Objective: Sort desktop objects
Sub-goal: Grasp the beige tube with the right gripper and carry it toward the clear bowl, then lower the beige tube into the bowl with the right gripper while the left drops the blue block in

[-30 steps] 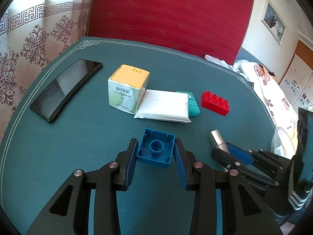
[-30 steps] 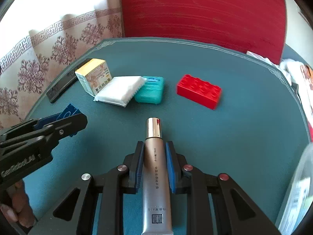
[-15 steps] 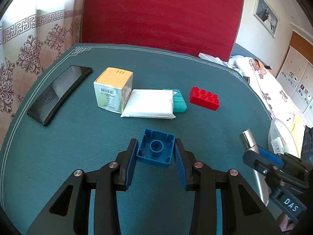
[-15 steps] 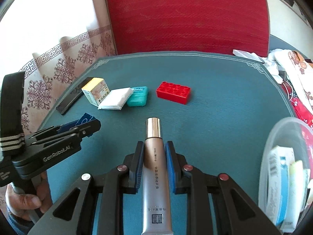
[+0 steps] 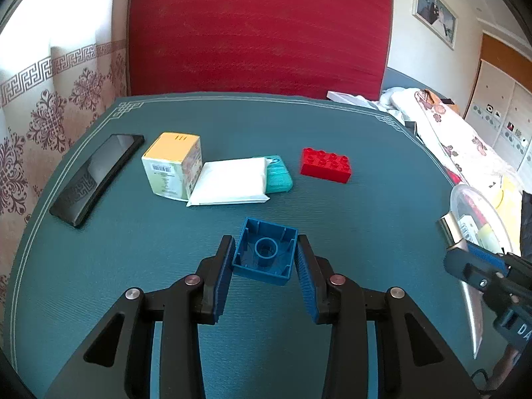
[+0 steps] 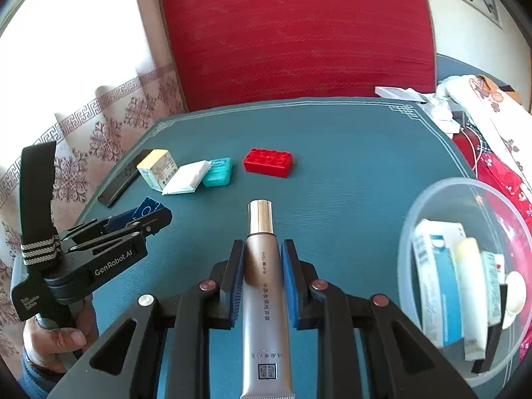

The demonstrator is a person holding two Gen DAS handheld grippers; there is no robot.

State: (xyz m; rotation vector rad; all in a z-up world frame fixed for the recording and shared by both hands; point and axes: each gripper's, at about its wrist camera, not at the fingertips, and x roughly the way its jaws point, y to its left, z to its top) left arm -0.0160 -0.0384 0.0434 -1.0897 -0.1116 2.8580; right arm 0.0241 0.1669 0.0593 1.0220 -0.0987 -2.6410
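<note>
My left gripper point(image 5: 264, 254) is shut on a blue toy brick point(image 5: 265, 255), held hollow side up above the teal table mat point(image 5: 133, 232). My right gripper point(image 6: 260, 259) is shut on a silver-capped cosmetic tube point(image 6: 262, 266), lifted over the mat. On the mat lie a red toy brick point(image 5: 326, 165), a teal floss case point(image 5: 278, 177), a white tissue pack point(image 5: 231, 183), a yellow-topped box point(image 5: 173, 165) and a black phone point(image 5: 96, 176). The left gripper point(image 6: 151, 217) with its blue brick point(image 6: 148, 207) also shows at the left of the right wrist view.
A clear plastic bowl point(image 6: 429, 206) holding several tubes and packets stands at the mat's right edge. A red chair back point(image 5: 259, 30) rises behind the table. A patterned curtain point(image 5: 50, 99) hangs at the left, and bedding point(image 5: 465, 139) lies at the right.
Both grippers have risen and drawn back from the objects, keeping their loads. The right gripper swung right, bringing the clear bowl into its view.
</note>
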